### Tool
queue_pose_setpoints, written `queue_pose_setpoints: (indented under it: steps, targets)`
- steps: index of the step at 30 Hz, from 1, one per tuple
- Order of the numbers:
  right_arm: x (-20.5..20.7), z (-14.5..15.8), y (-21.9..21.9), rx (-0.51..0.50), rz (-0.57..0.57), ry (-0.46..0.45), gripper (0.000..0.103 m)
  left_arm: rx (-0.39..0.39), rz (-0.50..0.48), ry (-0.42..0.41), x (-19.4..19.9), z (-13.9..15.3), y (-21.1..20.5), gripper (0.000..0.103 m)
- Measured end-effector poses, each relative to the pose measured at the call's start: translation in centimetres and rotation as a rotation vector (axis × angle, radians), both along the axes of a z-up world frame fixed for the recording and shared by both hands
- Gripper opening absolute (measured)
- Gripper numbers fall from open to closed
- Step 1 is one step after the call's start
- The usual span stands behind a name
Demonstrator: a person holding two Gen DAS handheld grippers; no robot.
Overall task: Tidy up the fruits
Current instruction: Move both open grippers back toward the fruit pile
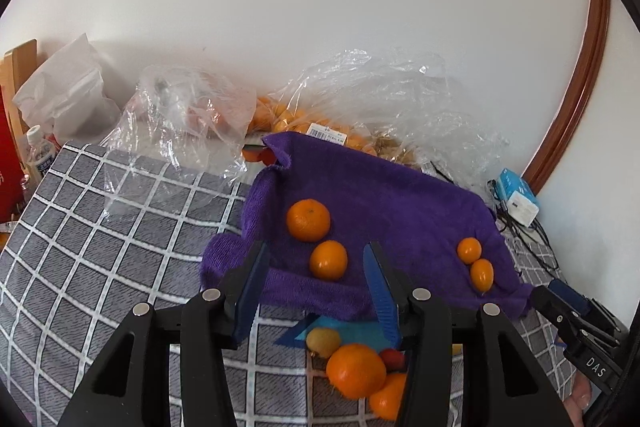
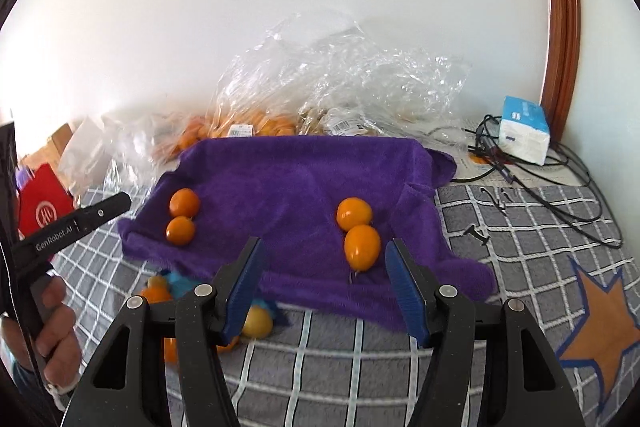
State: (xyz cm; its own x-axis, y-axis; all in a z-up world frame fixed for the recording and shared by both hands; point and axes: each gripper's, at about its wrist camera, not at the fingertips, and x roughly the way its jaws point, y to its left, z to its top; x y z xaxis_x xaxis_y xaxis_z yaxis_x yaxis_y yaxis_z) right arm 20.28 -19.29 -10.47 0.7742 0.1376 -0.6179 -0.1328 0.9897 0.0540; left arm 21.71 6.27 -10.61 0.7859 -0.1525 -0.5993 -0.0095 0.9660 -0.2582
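Note:
A purple towel (image 1: 380,203) (image 2: 296,179) lies on a grey checked cloth. On its left part two round oranges (image 1: 308,220) (image 2: 184,203) sit side by side. On its right part lie two small oval kumquats (image 1: 481,274) (image 2: 362,247), touching each other. My left gripper (image 1: 316,249) hangs open over the towel's near edge, before the oranges, with nothing between its pads. My right gripper (image 2: 324,245) is open too, just short of the kumquats, touching neither. Loose fruit (image 1: 355,370) (image 2: 258,323) lies piled in front of the towel on a blue scrap.
Crumpled clear plastic bags (image 1: 360,99) (image 2: 340,79) holding more oranges stand against the wall behind the towel. A blue-and-white tissue pack (image 2: 524,135) and black cables (image 2: 560,187) lie at the right. A red bag (image 2: 42,207), a white bag (image 1: 68,95) and a bottle (image 1: 40,155) are at the left.

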Motion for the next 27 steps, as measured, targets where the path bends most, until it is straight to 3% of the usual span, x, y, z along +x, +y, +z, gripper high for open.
queue_pose_setpoints:
  steps: [2, 6, 8, 20, 23, 27]
  targets:
    - [-0.8, -0.9, 0.7, -0.012, 0.015, 0.018, 0.055, 0.011, -0.006, 0.036, -1.1, -0.7, 0.4, 0.047]
    - [-1.3, -3.1, 1.8, -0.005, 0.026, 0.083, 0.035, 0.043, -0.007, 0.086, -3.7, -2.2, 1.6, 0.047]
    - [-1.2, -4.0, 2.5, -0.003, 0.052, 0.115, 0.031, 0.057, 0.010, 0.100, -4.7, -2.9, 2.2, 0.047]
    - [1.3, -6.4, 5.0, -0.050, 0.104, 0.204, 0.031, 0.041, 0.049, 0.164, -5.5, -6.0, 4.4, 0.047]
    - [2.2, -7.1, 5.0, -0.015, 0.109, 0.237, 0.031, 0.007, 0.057, 0.175, -5.3, -6.7, 5.0, 0.047]
    - [2.6, -7.7, 5.5, -0.046, 0.103, 0.236, 0.031, -0.016, 0.051, 0.161, -5.6, -6.8, 5.2, 0.049]
